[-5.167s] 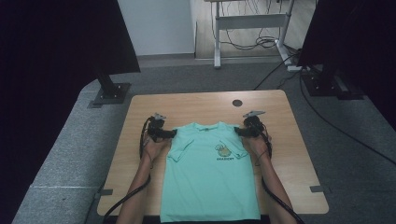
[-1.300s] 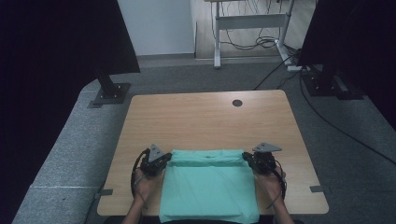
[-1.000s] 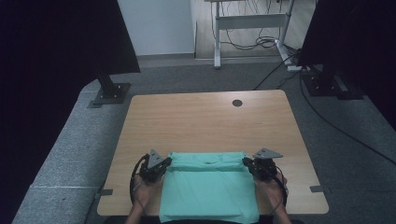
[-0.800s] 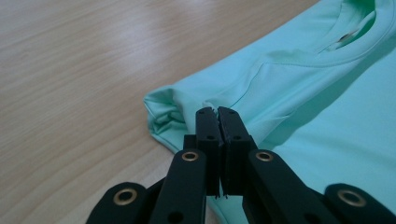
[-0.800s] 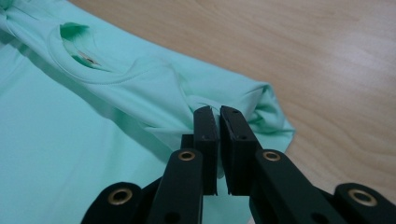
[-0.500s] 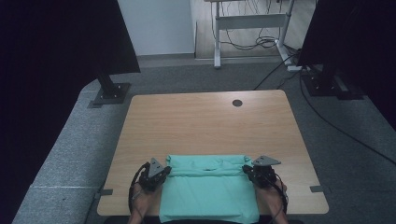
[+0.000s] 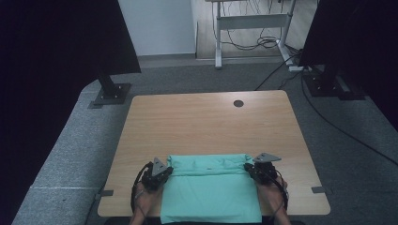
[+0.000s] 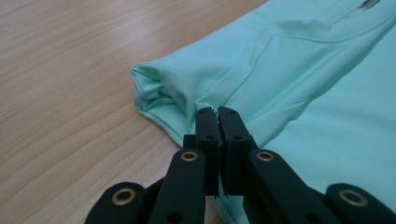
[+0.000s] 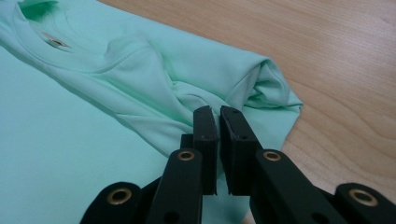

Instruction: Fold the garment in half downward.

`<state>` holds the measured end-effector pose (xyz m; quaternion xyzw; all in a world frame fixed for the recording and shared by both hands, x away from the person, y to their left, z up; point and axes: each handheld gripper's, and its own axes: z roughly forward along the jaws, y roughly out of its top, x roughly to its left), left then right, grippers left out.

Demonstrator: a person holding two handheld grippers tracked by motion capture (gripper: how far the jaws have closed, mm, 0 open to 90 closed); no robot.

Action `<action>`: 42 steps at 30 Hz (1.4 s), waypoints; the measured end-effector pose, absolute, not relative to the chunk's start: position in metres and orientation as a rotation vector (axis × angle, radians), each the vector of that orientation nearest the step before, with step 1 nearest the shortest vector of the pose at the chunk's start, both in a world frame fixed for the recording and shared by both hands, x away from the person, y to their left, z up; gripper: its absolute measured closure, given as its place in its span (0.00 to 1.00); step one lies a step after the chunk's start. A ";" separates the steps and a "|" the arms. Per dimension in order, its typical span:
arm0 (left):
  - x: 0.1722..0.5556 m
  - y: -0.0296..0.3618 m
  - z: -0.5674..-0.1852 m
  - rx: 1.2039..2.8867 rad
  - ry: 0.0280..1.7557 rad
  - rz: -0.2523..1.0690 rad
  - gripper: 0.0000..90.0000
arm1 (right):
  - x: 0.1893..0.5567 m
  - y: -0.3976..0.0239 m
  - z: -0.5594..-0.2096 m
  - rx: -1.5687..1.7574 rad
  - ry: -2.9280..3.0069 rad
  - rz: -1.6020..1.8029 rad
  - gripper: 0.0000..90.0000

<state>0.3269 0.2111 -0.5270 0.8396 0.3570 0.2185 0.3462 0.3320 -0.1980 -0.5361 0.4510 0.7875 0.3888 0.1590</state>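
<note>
1. Mint-green fabric, a T-shirt point(image 7: 210, 187), lies folded on the near part of the wooden table point(image 7: 206, 122), between the two hand-held grippers.
2. At the shirt's left edge sits the left gripper point(image 7: 162, 173), its black jaws drawn together on a pinch of the cloth; in the left gripper view the left gripper point(image 8: 217, 112) has its tips buried in the fold of the T-shirt point(image 8: 299, 70).
3. Just left of those tips in that view, the rolled corner of the fold bulges out, with bare table point(image 8: 70, 70) beyond it.
4. At the shirt's right edge sits the right gripper point(image 7: 256, 169), likewise closed on the fabric; in the right gripper view the right gripper point(image 9: 215, 112) nips a crease of the T-shirt point(image 9: 93, 116).
5. Right of the right gripper's tips there, the bunched sleeve end rests on the table point(image 9: 336, 70); up and to their left the collar with a small label shows.
6. Ahead of both grippers runs the folded-over top edge of the shirt, stretched from one to the other; behind them the flat body of the shirt reaches the table's near edge.
7. A hand point(image 7: 145, 201) holds the left gripper and a hand point(image 7: 272, 199) holds the right, both coming in from the near side.
</note>
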 end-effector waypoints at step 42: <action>0.359 0.211 -0.520 2.102 0.988 0.585 0.97 | 0.367 -0.195 -0.528 1.231 2.255 1.133 0.94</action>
